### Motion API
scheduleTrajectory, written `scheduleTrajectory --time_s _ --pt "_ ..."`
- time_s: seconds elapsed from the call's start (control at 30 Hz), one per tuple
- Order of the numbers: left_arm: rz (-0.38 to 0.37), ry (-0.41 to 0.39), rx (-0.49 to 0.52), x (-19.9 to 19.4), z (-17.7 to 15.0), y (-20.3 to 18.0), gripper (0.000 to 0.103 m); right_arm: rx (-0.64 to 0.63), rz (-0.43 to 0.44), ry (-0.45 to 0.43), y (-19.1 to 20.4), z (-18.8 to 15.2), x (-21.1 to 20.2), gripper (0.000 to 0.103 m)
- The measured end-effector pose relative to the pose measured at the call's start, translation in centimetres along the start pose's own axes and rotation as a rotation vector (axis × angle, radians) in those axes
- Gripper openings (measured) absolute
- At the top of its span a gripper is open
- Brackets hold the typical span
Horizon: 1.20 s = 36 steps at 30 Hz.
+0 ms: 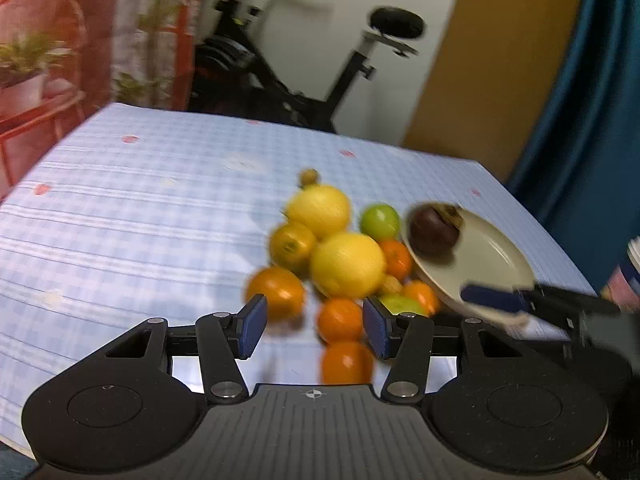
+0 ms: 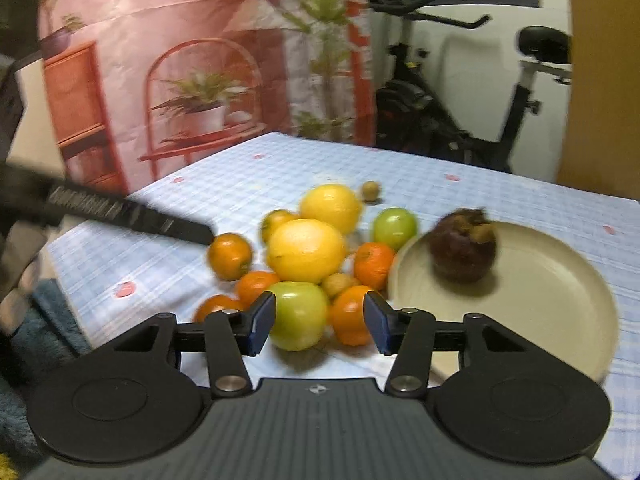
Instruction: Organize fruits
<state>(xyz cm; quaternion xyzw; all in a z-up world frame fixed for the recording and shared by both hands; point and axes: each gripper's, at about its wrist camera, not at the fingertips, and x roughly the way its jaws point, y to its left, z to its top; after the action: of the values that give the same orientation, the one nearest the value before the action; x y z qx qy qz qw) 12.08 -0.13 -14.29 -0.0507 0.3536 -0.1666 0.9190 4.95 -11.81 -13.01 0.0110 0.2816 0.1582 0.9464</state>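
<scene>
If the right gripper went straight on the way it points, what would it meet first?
Probably the green apple, which lies low between the open fingers of the right gripper, nearer the left one. An orange sits beside it; blur leaves depth uncertain.
</scene>
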Motion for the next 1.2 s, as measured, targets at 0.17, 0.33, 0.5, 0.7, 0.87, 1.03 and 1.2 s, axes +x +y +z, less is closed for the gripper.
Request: scheduleTrajectory --time_s 0.17,0.33,0.5,0.7,0.87,1.03,1.2 --pt "-0.040 0.046 0.070 0.5 -0.8 -1.4 0.053 0.043 -0.029 -0.007 -1.0 0.0 -0.5 0.042" --pt "-0.051 0.086 0.087 1.2 -1.3 -1.6 0.053 0.040 -0.001 0.004 -0.9 0.0 -0.5 0.041" --pt "-0.057 0.150 0.070 2.5 -1.6 -1.2 0.047 0.042 -0.002 0.007 -0.9 -0.1 -0.3 0.038" --pt "-0.056 0.146 0.069 2.7 -1.5 -1.0 0.038 0.063 -0.007 0.005 -1.3 -0.5 -0.2 0.033" --pt "-0.057 0.145 0.072 2.7 -1.6 -1.1 0.038 0.060 -0.016 0.008 -1.3 -0.5 0.0 0.017" --pt "-0.040 0.146 0.073 2.7 -1.6 -1.3 0.038 0.034 -0.014 0.019 -0.9 -0.6 0.3 0.017" --pt "-0.011 0.146 0.049 2.4 -1.5 -0.7 0.038 0.008 0.005 0.024 -0.5 -0.7 0.4 0.017"
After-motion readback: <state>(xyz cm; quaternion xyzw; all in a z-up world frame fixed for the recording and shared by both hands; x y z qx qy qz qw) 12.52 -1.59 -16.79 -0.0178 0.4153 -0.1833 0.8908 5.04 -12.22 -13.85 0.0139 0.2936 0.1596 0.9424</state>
